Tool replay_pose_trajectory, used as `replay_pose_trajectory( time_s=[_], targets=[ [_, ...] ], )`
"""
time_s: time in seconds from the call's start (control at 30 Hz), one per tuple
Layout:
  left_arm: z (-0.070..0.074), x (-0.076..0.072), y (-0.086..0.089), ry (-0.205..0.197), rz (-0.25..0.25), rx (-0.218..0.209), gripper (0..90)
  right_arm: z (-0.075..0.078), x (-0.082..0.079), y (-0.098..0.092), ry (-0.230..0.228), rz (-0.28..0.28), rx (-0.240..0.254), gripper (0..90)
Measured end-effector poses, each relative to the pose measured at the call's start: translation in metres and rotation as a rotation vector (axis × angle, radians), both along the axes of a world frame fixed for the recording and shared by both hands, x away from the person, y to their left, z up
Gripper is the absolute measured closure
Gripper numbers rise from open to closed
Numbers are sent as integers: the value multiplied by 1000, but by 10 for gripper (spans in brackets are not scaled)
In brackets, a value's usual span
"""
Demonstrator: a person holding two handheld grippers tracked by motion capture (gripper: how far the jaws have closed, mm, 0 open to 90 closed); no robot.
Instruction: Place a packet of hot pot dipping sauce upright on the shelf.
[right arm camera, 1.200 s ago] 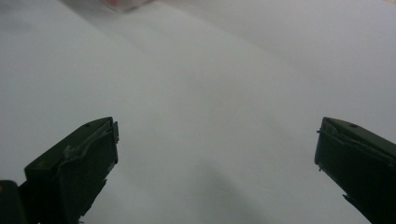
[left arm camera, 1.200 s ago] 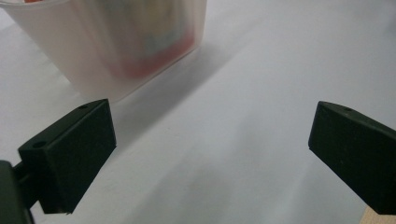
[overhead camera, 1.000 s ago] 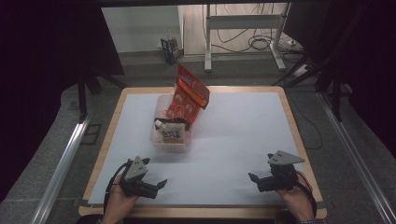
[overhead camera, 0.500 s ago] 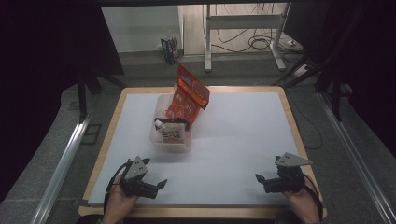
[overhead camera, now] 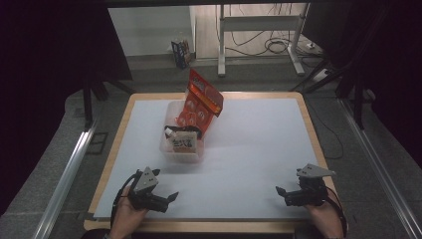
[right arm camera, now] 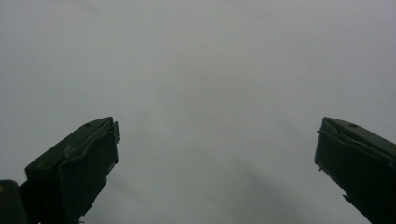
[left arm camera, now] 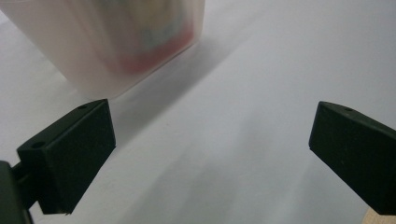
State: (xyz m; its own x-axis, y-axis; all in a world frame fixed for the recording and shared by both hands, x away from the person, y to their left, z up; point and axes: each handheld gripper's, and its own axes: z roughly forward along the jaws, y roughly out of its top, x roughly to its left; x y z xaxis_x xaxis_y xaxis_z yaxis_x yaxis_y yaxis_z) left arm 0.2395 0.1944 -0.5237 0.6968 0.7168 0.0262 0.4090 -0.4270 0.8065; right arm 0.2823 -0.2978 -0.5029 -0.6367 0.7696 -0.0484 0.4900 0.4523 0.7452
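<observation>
no text can be read for certain. the red snack bag (overhead camera: 203, 102) standing in the clear plastic bin (overhead camera: 171, 146) has a yellow-orange band and some pale print near its top, but the letters are too small and blurred to make out. the pale packet (overhead camera: 182, 141) lying in the same bin carries a few dark characters on its face; they show as marks, not as legible words. in the left gripper view the bin (left arm camera: 112, 42) shows red and pale colours through its frosted wall, too blurred for any lettering. the small box (overhead camera: 180, 51) on the floor beyond the table has coloured print that cannot be read.
</observation>
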Motion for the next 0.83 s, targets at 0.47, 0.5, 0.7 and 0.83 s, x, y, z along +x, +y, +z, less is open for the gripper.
replay_pose_trajectory(
  time_s=[0.47,0.5,0.7,0.83],
  targets=[
    [-1,0,-2,1,-5,24,2,-6,3,-2,48,4,9,0],
    [-2,0,-2,1,-5,25,2,-7,3,-2,52,4,8,0],
    [-2,0,-3,0,-5,32,1,-9,4,-2,73,4,2,0],
    [-1,0,-3,-2,-3,29,1,-9,4,-2,74,4,7,0]
  ],
)
